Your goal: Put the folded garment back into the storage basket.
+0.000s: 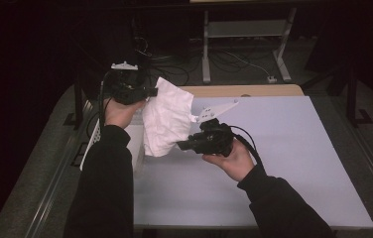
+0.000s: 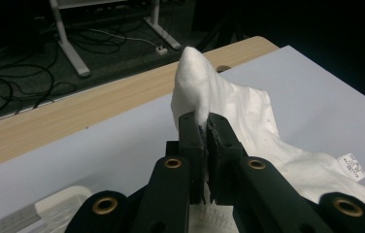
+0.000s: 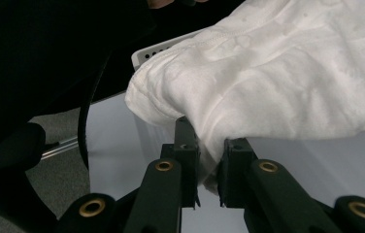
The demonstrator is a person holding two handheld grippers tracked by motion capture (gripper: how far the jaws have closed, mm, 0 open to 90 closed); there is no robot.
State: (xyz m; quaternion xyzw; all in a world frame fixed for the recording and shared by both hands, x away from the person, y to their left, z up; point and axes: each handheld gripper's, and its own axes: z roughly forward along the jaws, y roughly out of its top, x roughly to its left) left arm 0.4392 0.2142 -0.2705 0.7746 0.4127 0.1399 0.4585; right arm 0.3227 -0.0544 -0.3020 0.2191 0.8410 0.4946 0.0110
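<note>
High view: above the left part of the desk (image 1: 283,148), a white cloth (image 1: 167,119) hangs slanting, its long axis running far-left to near-right; left gripper (image 1: 151,91) clamps its upper corner, right gripper (image 1: 182,145) its lower edge.

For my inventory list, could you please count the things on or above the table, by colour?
White: 2 (the cloth held up between both claws, and the perforated tray at the table's left edge)
Black: 2 (the left claw and the right claw, each shut on the cloth)
Total: 4
</note>
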